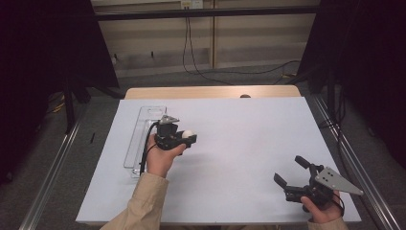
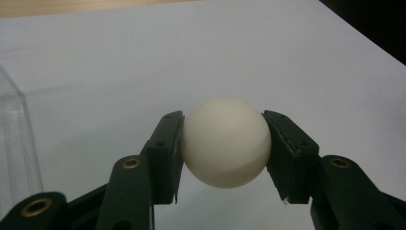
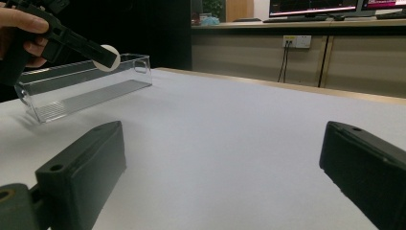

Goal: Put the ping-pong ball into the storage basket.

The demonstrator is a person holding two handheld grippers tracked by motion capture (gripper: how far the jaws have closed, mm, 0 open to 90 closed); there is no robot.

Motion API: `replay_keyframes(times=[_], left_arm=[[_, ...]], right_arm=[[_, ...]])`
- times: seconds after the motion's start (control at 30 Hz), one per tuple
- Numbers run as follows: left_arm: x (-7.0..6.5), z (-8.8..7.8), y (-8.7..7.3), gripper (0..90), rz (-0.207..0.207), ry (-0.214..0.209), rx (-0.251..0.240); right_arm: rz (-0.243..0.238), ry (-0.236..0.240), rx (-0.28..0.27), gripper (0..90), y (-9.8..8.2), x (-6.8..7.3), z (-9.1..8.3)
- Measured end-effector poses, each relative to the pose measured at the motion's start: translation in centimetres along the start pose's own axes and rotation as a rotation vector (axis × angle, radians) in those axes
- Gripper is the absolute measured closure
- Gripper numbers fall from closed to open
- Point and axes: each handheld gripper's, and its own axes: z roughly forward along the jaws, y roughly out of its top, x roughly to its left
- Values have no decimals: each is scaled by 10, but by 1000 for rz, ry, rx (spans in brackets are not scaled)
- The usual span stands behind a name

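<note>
Left gripper [image 2: 225,143] clamped on a ball [image 2: 225,143]: smooth, matte, cream-white, round, pinched at its sides between two flat black pads. Held above the white sheet [image 1: 230,143], just right of a clear tray [image 1: 141,139], left half of the table. Tray long, narrow, hard glossy plastic with a ribbed floor and upright walls; its near end cut off behind the left hand [image 1: 160,158] in the high view, one corner at the frame edge in the left gripper view. Ball's lower side shaded, its back hidden; in the right gripper view half covered by a black jaw.

Right gripper [image 1: 292,172] at the near right of the sheet, jaws spread wide, nothing between them. Blocky black pads, matte, with small screw holes; cut off by the frame bottom in the right gripper view. Grey three-cornered plate [image 1: 337,179] on top, flat metal. Sheet smooth, pale, laid over a wooden table [image 1: 210,91] whose far edge peeks out. Tan sleeve [image 1: 143,201] soft, creased.
</note>
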Motion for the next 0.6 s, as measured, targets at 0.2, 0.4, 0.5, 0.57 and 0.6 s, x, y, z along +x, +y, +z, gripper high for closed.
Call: replay_keyframes(times=[0.2,0.4,0.5,0.57,0.6], left_arm=[[1,-2,-1,512,-1,-1,-10],[3,-4,-2,512,-5,-5,-18],[4,-5,-3,512,5,5,-13],[5,-6,-3,512,-4,-5,-19],[5,-6,-3,512,-7,0,-21]], right_arm=[[-1,0,-2,14,0,0,0],[-2,-1,-2,15,0,0,0],[-2,3,-1,14,0,0,0],[-1,-1,-2,14,0,0,0],[-1,-1,-1,15,0,0,0]])
